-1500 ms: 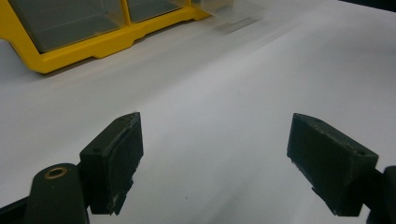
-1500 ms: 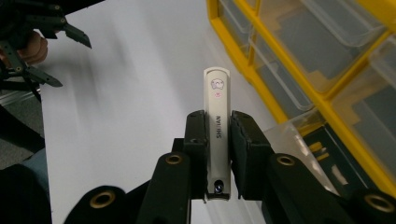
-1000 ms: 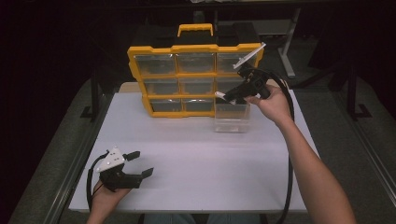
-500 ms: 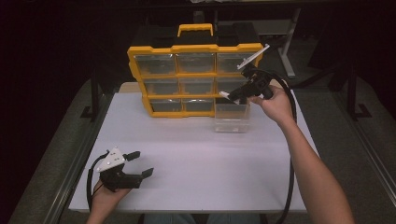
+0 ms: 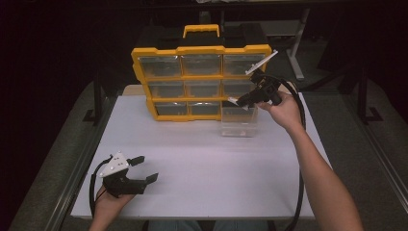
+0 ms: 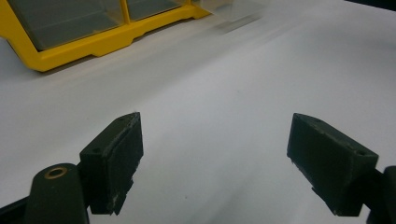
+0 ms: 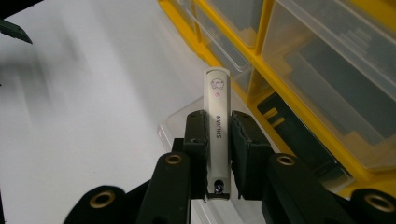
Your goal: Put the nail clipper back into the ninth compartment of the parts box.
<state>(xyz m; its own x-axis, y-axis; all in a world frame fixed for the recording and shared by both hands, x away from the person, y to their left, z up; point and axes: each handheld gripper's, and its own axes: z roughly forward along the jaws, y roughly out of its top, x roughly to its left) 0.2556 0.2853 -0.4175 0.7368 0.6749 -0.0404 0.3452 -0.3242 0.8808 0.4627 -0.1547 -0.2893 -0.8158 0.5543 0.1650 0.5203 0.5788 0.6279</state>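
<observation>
white table [image 5: 202, 163] (dark room around) bears a yellow organizer [image 5: 202, 82].

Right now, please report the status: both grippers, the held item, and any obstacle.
Right gripper shut on nail clipper, above clear drawer. Left gripper open, empty, low over white table. Yellow organizer close behind; nothing blocking.

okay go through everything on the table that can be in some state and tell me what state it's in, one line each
Right hand-held gripper: shut on the nail clipper, held above the clear drawer.
Nail clipper: clamped between the jaws, folded flat.
Left hand-held gripper: open, holding nothing, low over the table.
Clear drawer: pulled out of the organizer, standing on the table in front of it.
Yellow organizer: upright, bottom-right slot vacant, other drawers in.
</observation>
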